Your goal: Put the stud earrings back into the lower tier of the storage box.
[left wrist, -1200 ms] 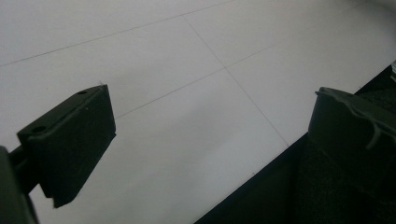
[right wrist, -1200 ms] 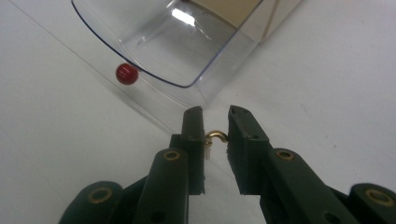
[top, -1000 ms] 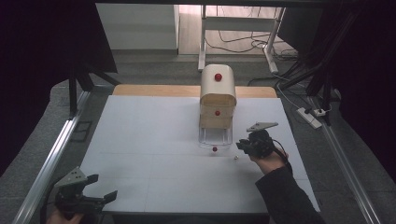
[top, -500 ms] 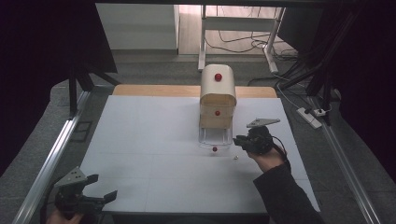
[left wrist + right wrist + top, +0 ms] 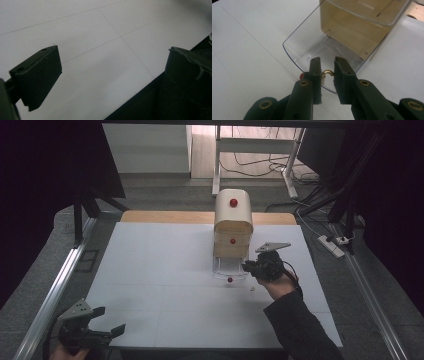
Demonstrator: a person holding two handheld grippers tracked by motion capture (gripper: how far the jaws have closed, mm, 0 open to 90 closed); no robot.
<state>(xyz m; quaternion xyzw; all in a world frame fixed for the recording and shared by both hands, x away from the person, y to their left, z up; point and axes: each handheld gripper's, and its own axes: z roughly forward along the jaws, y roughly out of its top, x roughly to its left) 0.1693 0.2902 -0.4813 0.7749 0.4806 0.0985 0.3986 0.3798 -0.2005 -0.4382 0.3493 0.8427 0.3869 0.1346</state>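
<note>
The right tongs [image 5: 327, 65] pinch a small gold hook [image 5: 327, 72] right above the clear plastic drawer [image 5: 294, 47]. The left tongs [image 5: 112, 67], spread wide, wait far away.

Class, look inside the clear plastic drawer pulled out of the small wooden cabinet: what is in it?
The clear plastic drawer looks empty; the right gripper, holding a small gold hook, covers part of its front.

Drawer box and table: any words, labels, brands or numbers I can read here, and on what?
None readable on any surface.
Drawer box: red knobs only, no label or number.
Clear drawer: no print.
Gold hook between the right gripper jaws: no marking.
Table: thin seam lines only.
</note>
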